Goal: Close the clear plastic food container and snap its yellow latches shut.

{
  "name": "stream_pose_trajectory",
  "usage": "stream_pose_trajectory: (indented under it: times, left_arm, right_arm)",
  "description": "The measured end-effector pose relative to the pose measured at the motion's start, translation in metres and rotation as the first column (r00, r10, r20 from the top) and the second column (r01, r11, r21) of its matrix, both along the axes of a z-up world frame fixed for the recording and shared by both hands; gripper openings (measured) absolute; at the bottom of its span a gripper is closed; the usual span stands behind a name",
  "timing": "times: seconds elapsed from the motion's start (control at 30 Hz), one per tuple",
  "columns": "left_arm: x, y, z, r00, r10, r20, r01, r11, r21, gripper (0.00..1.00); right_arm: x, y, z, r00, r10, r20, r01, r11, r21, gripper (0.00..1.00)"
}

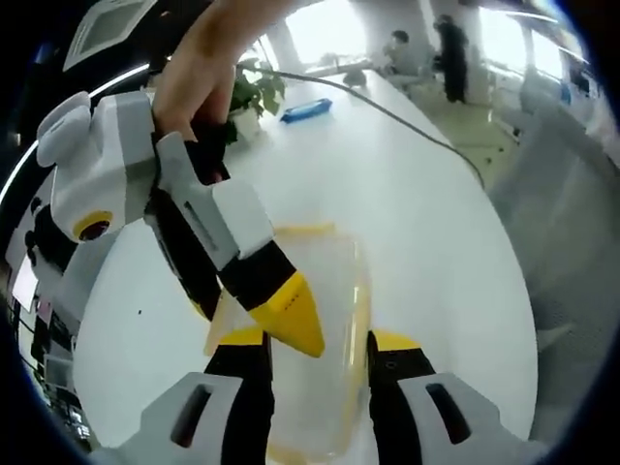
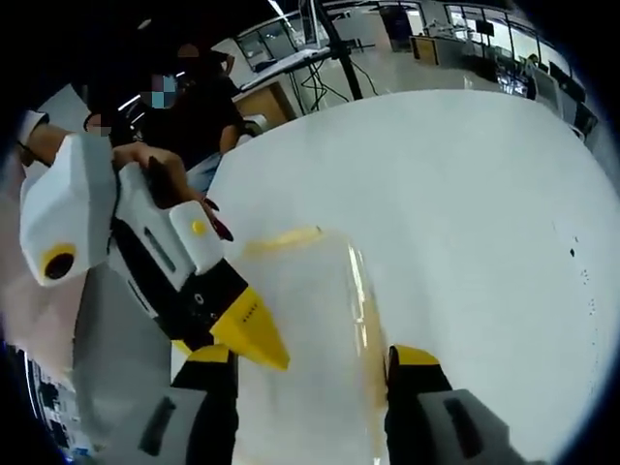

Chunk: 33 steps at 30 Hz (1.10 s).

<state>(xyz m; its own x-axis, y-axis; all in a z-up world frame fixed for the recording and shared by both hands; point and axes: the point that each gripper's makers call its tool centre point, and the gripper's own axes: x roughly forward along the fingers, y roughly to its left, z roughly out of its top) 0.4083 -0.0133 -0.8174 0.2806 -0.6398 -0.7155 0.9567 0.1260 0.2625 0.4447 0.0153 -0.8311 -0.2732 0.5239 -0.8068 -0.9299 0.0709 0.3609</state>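
In the left gripper view, the left gripper (image 1: 320,351) is seen rising from the bottom with its yellow-tipped jaws set wide apart, nothing held between them. The clear plastic food container (image 1: 325,320) lies on the white table (image 1: 407,194) directly between and beyond the jaws, its lid on top and a yellow latch (image 1: 302,231) visible along its far edge. The right gripper (image 1: 291,315) is seen entering from the upper left, held by a hand (image 1: 199,68); its yellow tip is placed over the near left part of the lid, and its opening cannot be told here. A potted plant (image 1: 254,92) and a blue object (image 1: 306,109) stand far back on the table, with a cable (image 1: 407,121) running across it.

In the right gripper view, the right gripper (image 2: 310,360) is shown with jaws spread wide, the container (image 2: 310,320) lying between them on the table (image 2: 465,194). The left gripper (image 2: 254,334) is seen coming in from the left, its tip against the container's near left side. A seated person (image 2: 189,116) is seen behind
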Motion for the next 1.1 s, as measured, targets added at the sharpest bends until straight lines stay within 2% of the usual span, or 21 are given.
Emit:
stream_pose_trajectory:
  times: [0.1,0.23,0.37,0.5,0.57,0.63,0.67,0.7,0.8,0.87,0.97,1.1]
  left_arm:
    - [-0.001,0.000,0.000,1.000,-0.010,-0.005,0.010,1.000,0.009,0.36]
    - [-0.001,0.001,0.004,0.999,-0.002,-0.042,0.001,1.000,-0.016,0.36]
    - [-0.004,0.000,0.004,0.999,-0.024,-0.034,0.023,1.000,-0.009,0.37]
    - [-0.005,-0.001,0.007,0.997,-0.015,-0.077,0.013,0.999,-0.030,0.38]
    - [-0.007,-0.002,0.007,0.997,-0.011,-0.081,0.010,1.000,-0.018,0.39]
    - [-0.008,0.001,0.005,0.998,-0.014,-0.060,0.016,1.000,0.026,0.41]
    - [-0.006,0.004,0.006,1.000,-0.019,-0.023,0.021,0.998,0.052,0.41]
    - [-0.007,0.003,0.006,1.000,-0.027,-0.011,0.028,0.998,0.056,0.41]
    - [-0.014,0.000,0.012,0.999,0.003,-0.053,-0.002,1.000,0.010,0.43]
    - [-0.014,0.001,0.016,0.999,0.015,-0.047,-0.015,1.000,-0.001,0.44]
    - [-0.010,0.004,0.024,0.997,0.059,-0.055,-0.061,0.997,-0.038,0.43]
    - [-0.003,0.004,0.033,0.989,0.113,-0.091,-0.121,0.988,-0.093,0.43]
  right_arm:
    - [0.000,0.000,0.000,1.000,-0.007,0.001,0.007,1.000,0.008,0.61]
    - [-0.001,0.000,0.002,1.000,-0.019,0.022,0.018,0.998,0.057,0.62]
    - [-0.001,0.000,0.005,0.998,-0.040,0.055,0.035,0.996,0.086,0.63]
    - [0.000,-0.002,0.002,0.989,-0.091,0.114,0.082,0.993,0.083,0.77]
    - [0.002,-0.002,0.003,0.983,-0.137,0.123,0.126,0.987,0.096,0.77]
    - [0.006,-0.004,0.004,0.969,-0.196,0.147,0.182,0.978,0.104,0.77]
    - [0.004,-0.007,0.004,0.969,-0.201,0.144,0.188,0.977,0.101,0.77]
    - [0.002,-0.007,0.004,0.969,-0.201,0.141,0.188,0.977,0.101,0.77]
    - [-0.004,-0.012,0.006,0.961,-0.231,0.154,0.217,0.971,0.104,0.77]
    - [-0.002,-0.014,0.009,0.948,-0.264,0.177,0.245,0.962,0.121,0.77]
    - [0.002,-0.014,0.020,0.910,-0.372,0.185,0.338,0.922,0.192,0.77]
    - [-0.005,-0.019,0.024,0.906,-0.387,0.171,0.354,0.915,0.193,0.76]
